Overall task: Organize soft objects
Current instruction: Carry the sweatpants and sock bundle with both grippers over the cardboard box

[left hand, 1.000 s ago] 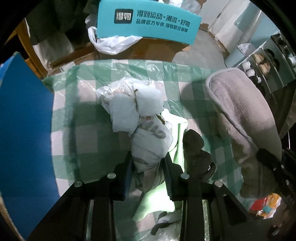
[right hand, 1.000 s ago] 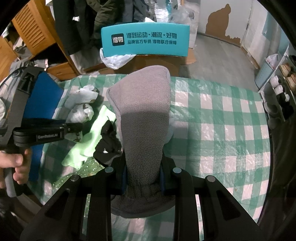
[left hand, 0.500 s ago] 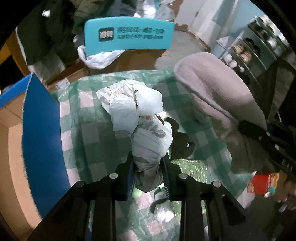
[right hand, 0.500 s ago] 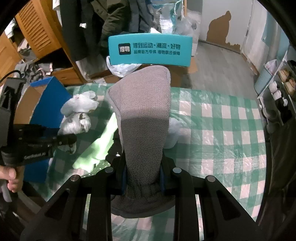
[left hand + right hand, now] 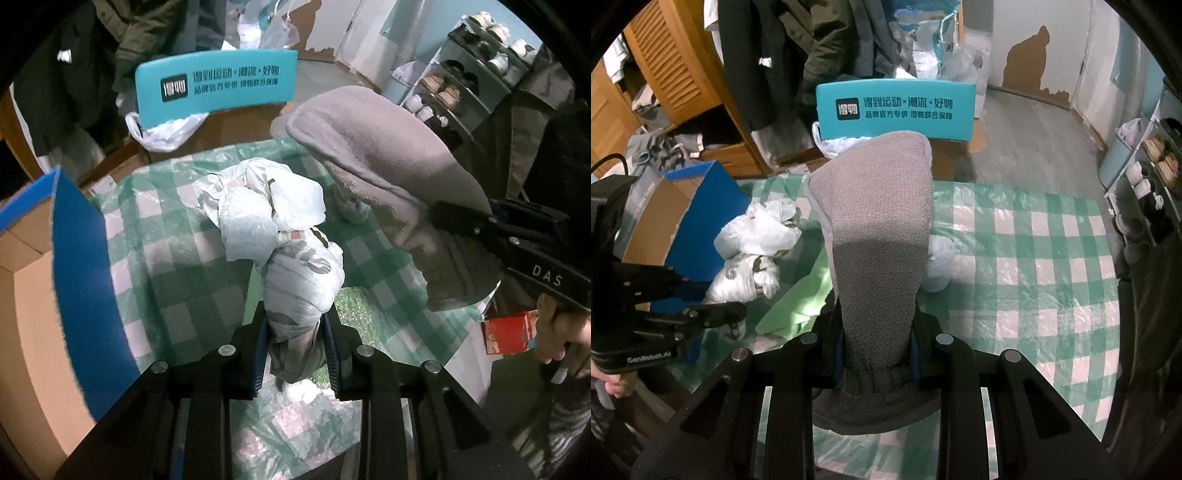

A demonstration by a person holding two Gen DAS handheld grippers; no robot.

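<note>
We hold two hand-held grippers above one surface [image 5: 1052, 258] covered with a green and white checked plastic cloth. Our left hand-held gripper [image 5: 295, 347] has its two jaws closed on the twisted neck of a white plastic bag bundle [image 5: 291, 258], which is lifted clear of the cloth; the bundle shows three bulging lumps, two pale ones at its far end and one printed one nearest the jaws. Our right hand-held gripper [image 5: 875, 350] has its two jaws pressed tight against the ribbed cuff of one grey fleece sock [image 5: 875, 236], which stands up and away from the jaws, off the cloth. In the left wrist view the same sock hangs to the right of the bundle, apart from it. On the cloth below lie one pale green cloth [image 5: 798, 299], and one small white bag [image 5: 938, 266] just right of the sock. One open cardboard box with blue flaps [image 5: 74, 266] stands at the left edge of the surface. Beyond the far edge stands one teal box with white printed characters [image 5: 894, 110]. A shoe rack [image 5: 461, 81] stands at the far right
</note>
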